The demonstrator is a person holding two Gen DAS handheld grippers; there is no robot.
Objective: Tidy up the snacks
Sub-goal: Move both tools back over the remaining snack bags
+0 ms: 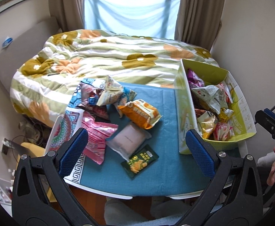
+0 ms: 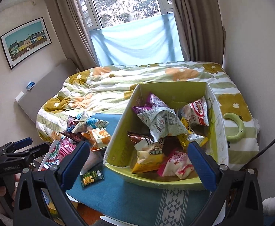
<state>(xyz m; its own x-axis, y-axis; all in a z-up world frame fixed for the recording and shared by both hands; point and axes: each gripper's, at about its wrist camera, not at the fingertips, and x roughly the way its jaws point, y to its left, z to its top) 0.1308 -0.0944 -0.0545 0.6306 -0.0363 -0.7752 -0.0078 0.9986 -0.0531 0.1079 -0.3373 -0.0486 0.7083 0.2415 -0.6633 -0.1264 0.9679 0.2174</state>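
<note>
A: Snacks (image 1: 107, 113) in a loose heap on the blue cloth (image 1: 167, 116), left of the green box (image 1: 184, 113). Orange packet (image 1: 140, 114), pale pink packet (image 1: 129, 138) and small dark green packet (image 1: 139, 161) lie nearest me.

B: Box contents?

A: More packets piled inside; a crumpled white one (image 2: 160, 122) sits on top, a yellow one (image 2: 148, 160) near the front wall.

B: Grippers?

A: My left gripper (image 1: 137, 150) hangs above the heap, jaws spread wide, holding nothing. My right gripper (image 2: 139, 162) hovers at the box's front edge, also wide apart and empty.
</note>
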